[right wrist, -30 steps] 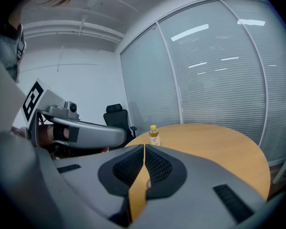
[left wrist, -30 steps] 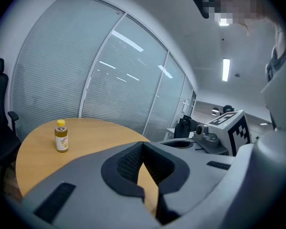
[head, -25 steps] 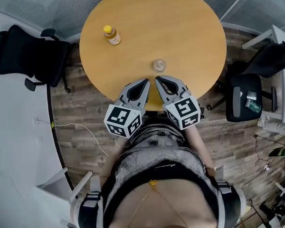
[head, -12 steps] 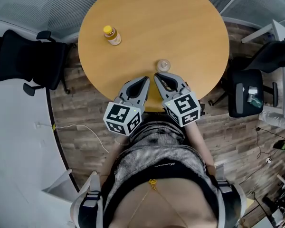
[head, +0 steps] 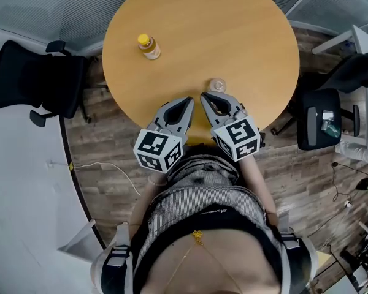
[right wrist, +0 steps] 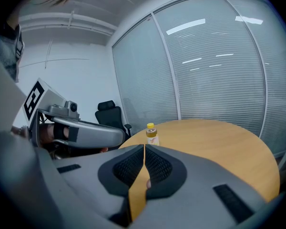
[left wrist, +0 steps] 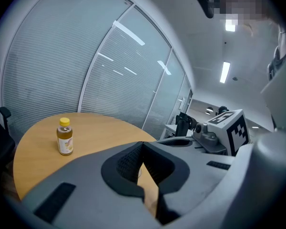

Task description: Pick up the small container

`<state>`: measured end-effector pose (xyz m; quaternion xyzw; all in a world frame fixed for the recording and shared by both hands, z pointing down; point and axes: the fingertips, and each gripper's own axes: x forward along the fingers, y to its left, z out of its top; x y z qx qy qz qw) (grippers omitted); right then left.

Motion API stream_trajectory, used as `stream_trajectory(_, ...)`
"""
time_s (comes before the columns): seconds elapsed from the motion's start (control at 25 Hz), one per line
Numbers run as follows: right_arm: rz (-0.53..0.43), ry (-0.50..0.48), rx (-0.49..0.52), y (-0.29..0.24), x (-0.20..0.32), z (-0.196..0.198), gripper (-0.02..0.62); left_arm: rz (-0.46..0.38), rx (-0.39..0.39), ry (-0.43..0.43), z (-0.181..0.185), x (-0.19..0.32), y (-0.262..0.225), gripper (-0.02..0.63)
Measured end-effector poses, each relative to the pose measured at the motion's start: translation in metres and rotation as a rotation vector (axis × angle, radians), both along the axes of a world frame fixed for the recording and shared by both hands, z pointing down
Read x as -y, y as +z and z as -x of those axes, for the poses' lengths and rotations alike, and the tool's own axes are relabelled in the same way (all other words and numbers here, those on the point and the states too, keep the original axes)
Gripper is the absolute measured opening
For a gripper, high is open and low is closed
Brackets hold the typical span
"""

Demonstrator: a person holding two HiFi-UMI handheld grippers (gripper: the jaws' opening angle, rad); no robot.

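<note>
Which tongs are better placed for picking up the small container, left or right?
Right. The right tongs lie closest to the small container; the left tongs are farther from it. Both are shut and must open first.

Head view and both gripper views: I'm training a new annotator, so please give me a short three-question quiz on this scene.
1. True or false: the left gripper is shut on the small container.
2. Which is nearest the small container? A the bottle; B the right gripper; C the black chair.
3. Fill in: the bottle's cap is ___.

Key: 1 false: its jaws are together with nothing between them, and the container stands on the table. 2 B. 3 yellow.
</note>
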<state>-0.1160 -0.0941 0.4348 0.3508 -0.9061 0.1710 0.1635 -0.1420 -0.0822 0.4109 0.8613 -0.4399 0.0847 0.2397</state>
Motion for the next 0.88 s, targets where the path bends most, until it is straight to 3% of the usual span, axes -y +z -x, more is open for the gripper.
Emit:
stream_trajectory(0.48, 0.024, 0.036, 0.01, 0.006, 0.002, -0.003, 0.023, 0.019, 0.005, 0.041, 0.0, 0.007, 0.012, 0.02)
stream_trajectory(0.88, 0.036, -0.063, 0.004, 0.004, 0.012, -0.035, 0.023, 0.03, 0.006, -0.058, -0.031, 0.016, 0.013, 0.02)
